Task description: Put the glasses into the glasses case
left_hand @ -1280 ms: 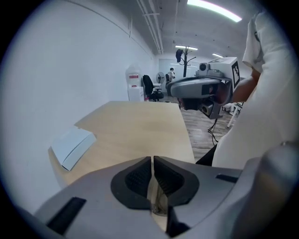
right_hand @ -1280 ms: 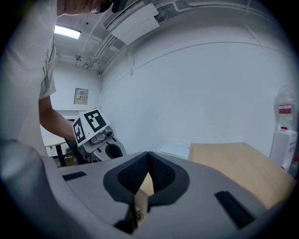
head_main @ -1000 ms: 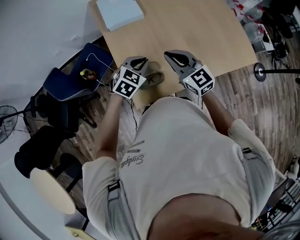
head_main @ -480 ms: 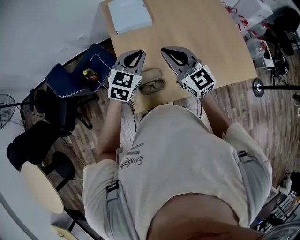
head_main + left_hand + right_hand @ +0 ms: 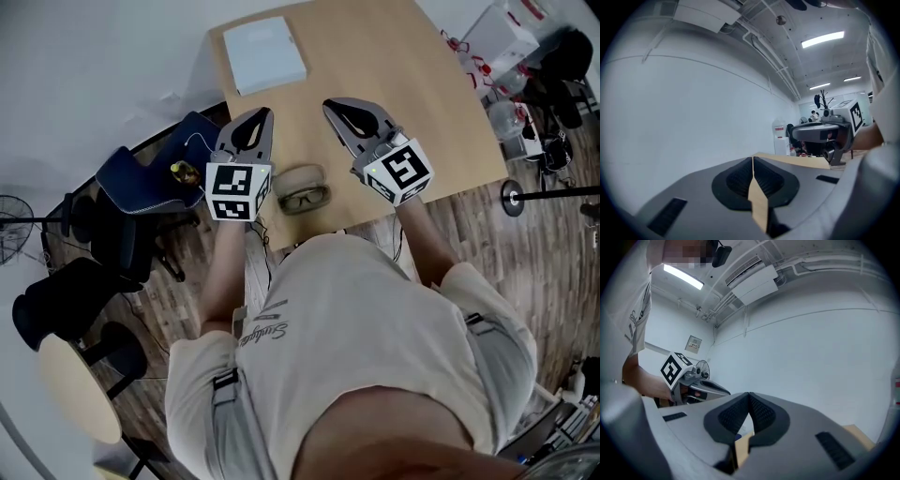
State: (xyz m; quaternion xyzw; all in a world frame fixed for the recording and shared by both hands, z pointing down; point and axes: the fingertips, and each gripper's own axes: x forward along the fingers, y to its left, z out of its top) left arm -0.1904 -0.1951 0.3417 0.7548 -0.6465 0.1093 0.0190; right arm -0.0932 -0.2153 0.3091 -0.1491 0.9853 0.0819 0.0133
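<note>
— Where are the glasses (image 5: 306, 198)?
— On the table (image 5: 427, 89), lying just beside the case (image 5: 298, 176), on its side nearer the person.
— And the grippers?
— The left gripper (image 5: 262, 113) is to the left of the case and the right gripper (image 5: 331, 103) to its right. Neither touches it.
— Their jaws?
— Pressed together at the tips on both, with nothing between them.
— Anything else?
— A white box (image 5: 267, 54), well beyond the case.
</note>
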